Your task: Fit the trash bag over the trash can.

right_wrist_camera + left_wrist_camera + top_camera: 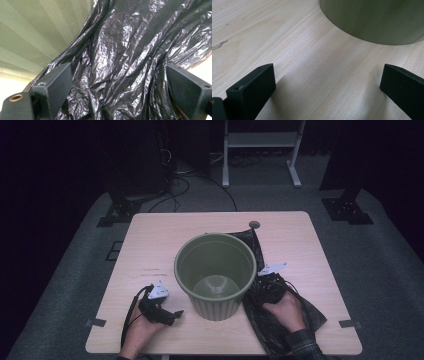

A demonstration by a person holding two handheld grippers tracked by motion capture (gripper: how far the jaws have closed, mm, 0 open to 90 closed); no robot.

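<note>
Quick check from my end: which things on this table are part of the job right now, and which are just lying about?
In the job:
- green bin, upright and empty
- black plastic bag, lying beside the bin
- right tool, open, jaws either side of the bag
- left tool, open over bare table near the bin

Just lying about:
- white frame on the floor beyond the table
- cables on the floor

Your left claw point(170, 314) is black, topped at 12 o'clock by a pale three-cornered plate, with a black cable looping off at 9 o'clock. Your right claw point(268, 282) matches it. Your right sleeve point(303, 346) is dark plaid.
</note>
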